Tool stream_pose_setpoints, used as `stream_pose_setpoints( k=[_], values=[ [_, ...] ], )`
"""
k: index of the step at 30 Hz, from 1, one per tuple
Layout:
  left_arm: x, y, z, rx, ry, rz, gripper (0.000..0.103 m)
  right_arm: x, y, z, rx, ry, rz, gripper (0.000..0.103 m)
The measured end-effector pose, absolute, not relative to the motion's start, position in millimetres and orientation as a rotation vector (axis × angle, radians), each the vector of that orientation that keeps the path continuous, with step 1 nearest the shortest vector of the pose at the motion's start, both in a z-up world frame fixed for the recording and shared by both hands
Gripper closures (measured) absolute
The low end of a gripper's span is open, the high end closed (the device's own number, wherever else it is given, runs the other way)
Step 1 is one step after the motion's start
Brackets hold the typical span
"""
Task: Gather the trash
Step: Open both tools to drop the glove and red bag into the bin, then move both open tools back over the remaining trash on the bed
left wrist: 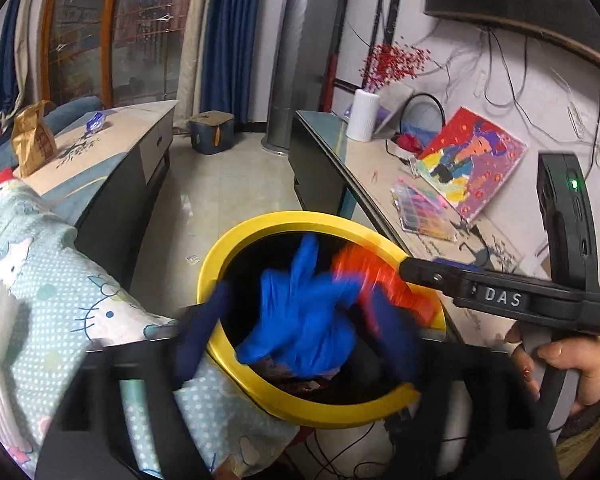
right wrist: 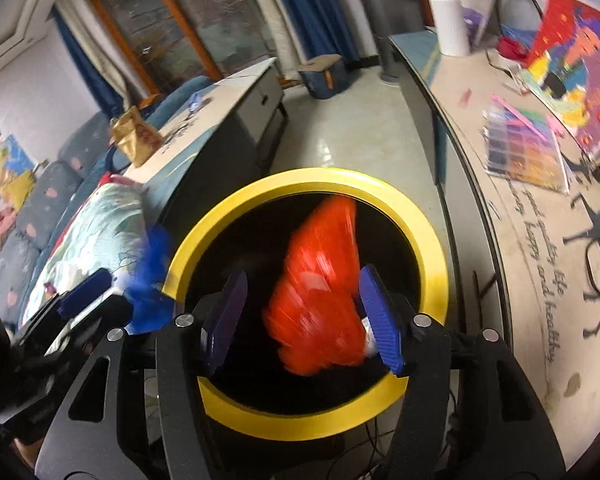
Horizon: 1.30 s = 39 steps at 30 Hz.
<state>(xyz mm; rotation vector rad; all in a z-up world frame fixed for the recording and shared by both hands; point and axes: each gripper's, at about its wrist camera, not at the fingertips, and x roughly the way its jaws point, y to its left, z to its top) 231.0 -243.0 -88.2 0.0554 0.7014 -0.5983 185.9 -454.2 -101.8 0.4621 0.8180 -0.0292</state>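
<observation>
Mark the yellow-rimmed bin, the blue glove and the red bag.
yellow-rimmed bin (right wrist: 428, 232), right wrist view, on its rim's right side.
blue glove (left wrist: 300, 312), left wrist view, on the palm.
red bag (right wrist: 320, 280), right wrist view, on its middle.

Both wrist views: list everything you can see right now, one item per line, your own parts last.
Bin: one, yellow rim, black inside, on the floor between the two counters.
Glove: one, blue, blurred, over the bin's mouth between the left jaws, untouched.
Wrapper: one, red, blurred, between the right jaws; contact with the pad unclear.
Paper bag: one, brown, left counter.
Small wrapper: one, blue, left counter.
Vase: one, white, red sprigs, right counter.
Painting: one, multicoloured, leaning on wall.
Bedding: pale blue print, left.
Left gripper: black, open.
Right gripper: black, blue pads, open.
Hand: one, on right gripper's handle.
</observation>
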Motion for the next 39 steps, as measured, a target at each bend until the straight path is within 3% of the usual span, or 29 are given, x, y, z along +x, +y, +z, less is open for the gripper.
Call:
stream_pose_setpoints(
  k=[3, 39],
  values=[
    [229.8, -235.2, -88.8, 0.036, 0.697, -0.561, 0.007, 183.2, -460.4, -100.6, 0.47, 0.798, -0.065, 0.045],
    [169.7, -109.3, -37.7, -0.051, 0.547, -0.262, 0.007, 170.1, -380.8, -48.6, 0.303, 0.66, 0.095, 0.034]
  ],
)
